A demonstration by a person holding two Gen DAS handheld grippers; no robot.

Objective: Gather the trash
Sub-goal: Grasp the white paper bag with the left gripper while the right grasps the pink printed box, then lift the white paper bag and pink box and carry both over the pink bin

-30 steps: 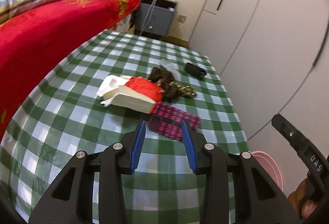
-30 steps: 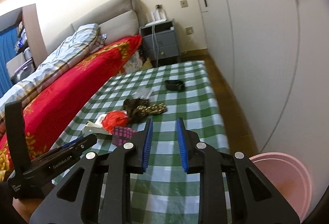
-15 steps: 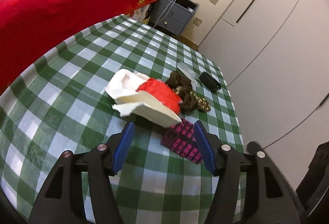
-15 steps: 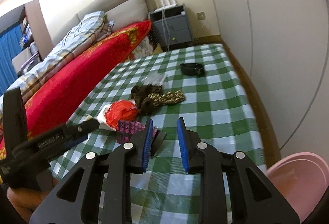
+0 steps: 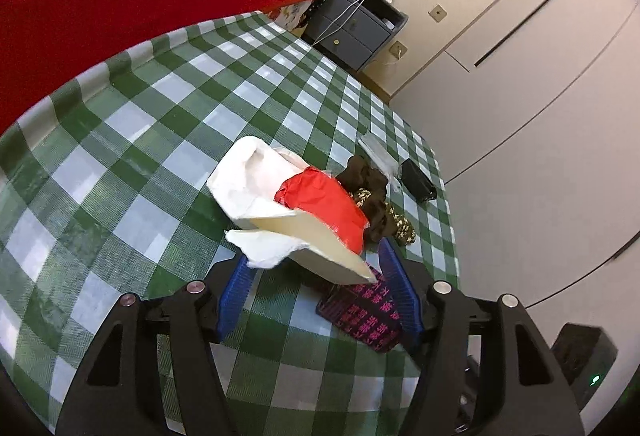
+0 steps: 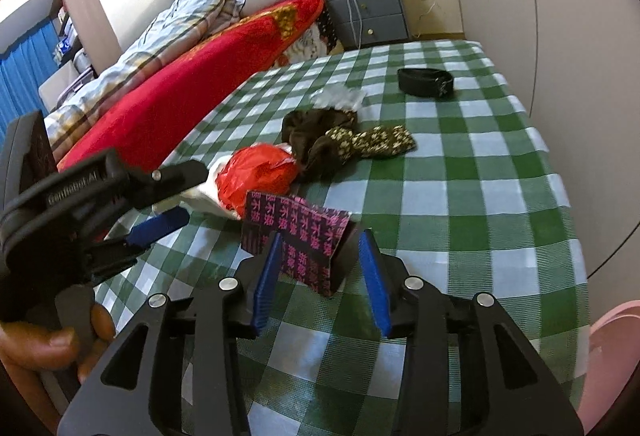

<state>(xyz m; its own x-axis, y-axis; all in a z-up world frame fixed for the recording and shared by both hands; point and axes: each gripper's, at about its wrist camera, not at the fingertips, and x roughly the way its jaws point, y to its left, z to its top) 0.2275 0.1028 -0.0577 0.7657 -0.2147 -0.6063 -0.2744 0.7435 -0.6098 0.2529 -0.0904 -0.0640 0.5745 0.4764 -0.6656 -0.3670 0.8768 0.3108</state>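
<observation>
The right gripper (image 6: pixel 320 276) stood with its jaws apart around the near corner of the pink-and-black printed box (image 6: pixel 298 236), its blue pads on either side without visibly pressing it. The box lay on the green checked cloth (image 6: pixel 480 196). Left of the box, the left gripper (image 5: pixel 316 284) had its jaws spread wide, straddling the near edge of the white carton (image 5: pixel 280 224); whether the pads touched it I cannot tell. A crumpled red bag (image 5: pixel 324 204) lay on the carton, just behind the box. Beyond the bag sat a dark brown cloth (image 6: pixel 316 140) with a patterned sock (image 6: pixel 372 142) beside it. Farther from the box lay a clear wrapper (image 6: pixel 340 98), then a black pouch (image 6: pixel 426 82). A pink bin (image 6: pixel 612 368) showed at the cloth's near right edge.
</observation>
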